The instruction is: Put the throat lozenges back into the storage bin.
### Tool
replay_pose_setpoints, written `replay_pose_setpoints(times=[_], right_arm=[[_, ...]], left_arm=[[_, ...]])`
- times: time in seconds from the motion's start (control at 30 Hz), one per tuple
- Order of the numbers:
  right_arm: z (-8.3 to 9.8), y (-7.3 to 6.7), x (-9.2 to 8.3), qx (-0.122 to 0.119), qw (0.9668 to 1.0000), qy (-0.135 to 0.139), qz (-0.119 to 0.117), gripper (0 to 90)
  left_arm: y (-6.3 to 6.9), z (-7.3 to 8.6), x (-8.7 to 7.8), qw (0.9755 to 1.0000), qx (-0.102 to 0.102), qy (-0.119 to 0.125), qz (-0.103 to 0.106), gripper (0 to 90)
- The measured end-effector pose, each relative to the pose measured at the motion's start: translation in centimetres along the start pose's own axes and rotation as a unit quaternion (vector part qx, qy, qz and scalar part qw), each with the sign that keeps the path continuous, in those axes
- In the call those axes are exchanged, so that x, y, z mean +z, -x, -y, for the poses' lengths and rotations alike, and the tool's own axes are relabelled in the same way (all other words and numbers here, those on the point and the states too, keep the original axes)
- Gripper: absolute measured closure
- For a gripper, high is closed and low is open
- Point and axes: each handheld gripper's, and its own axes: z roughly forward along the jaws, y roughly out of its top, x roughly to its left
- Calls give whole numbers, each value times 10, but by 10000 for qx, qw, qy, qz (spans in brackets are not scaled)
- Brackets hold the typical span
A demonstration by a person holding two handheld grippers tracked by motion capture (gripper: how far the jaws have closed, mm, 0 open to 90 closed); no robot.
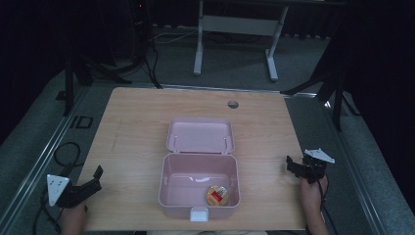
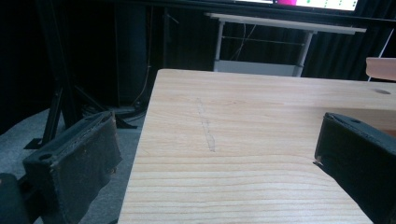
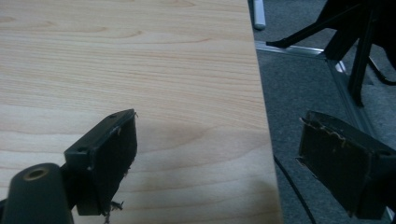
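wooden table (image 1: 132,127) in dark room. pink lidded box (image 1: 198,186) at centre near front edge, lid up, small round tin (image 1: 217,195) inside at front right. left gripper (image 1: 93,180) and right gripper (image 1: 293,165) parted, empty, flanking, well apart. likely next: approach box level, slowly, avoiding rim.
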Motion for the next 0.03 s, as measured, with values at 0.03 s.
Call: replay_pose_setpoints(times=[0.03], right_arm=[[0, 0, 0, -2, 10000, -17, -26, 112]], left_arm=[[0, 0, 0, 10000, -2, -2, 2, 4]])
